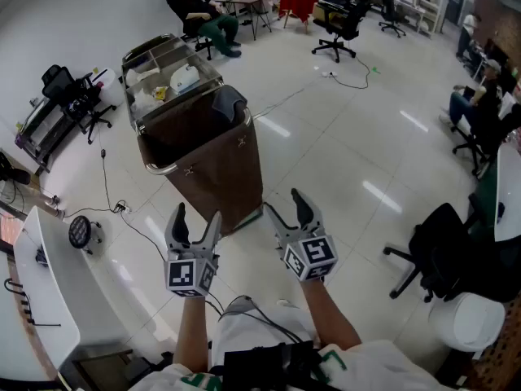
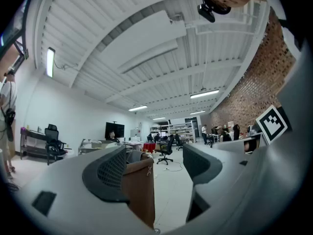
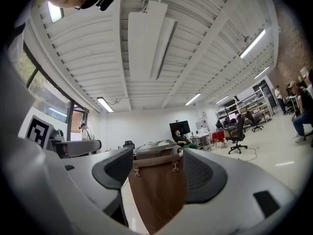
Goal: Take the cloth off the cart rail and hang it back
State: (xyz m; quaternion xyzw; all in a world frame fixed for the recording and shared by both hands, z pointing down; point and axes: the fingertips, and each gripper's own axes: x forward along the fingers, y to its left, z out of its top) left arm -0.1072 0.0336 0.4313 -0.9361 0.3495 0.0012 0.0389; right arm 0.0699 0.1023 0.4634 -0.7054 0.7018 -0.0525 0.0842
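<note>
A cart with a brown bag [image 1: 213,157] stands on the floor straight ahead of me. A dark grey cloth [image 1: 229,101] is draped over the metal rail at the bag's far right corner. Both grippers hover short of the cart's near side, at about the same height. My left gripper [image 1: 196,217] is open and empty, and my right gripper [image 1: 285,204] is open wide with nothing in it. In the left gripper view the bag [image 2: 139,192] and the cloth [image 2: 135,155] show between the jaws. The right gripper view frames the bag [image 3: 159,197] dead centre, with the cloth [image 3: 178,149] at its top right.
The cart's far section [image 1: 167,76] holds white items. A black office chair [image 1: 444,251] and a white bin [image 1: 468,320] stand to my right, and a white desk [image 1: 49,300] to my left. Cables [image 1: 110,194] trail over the floor. People sit at the room's far end.
</note>
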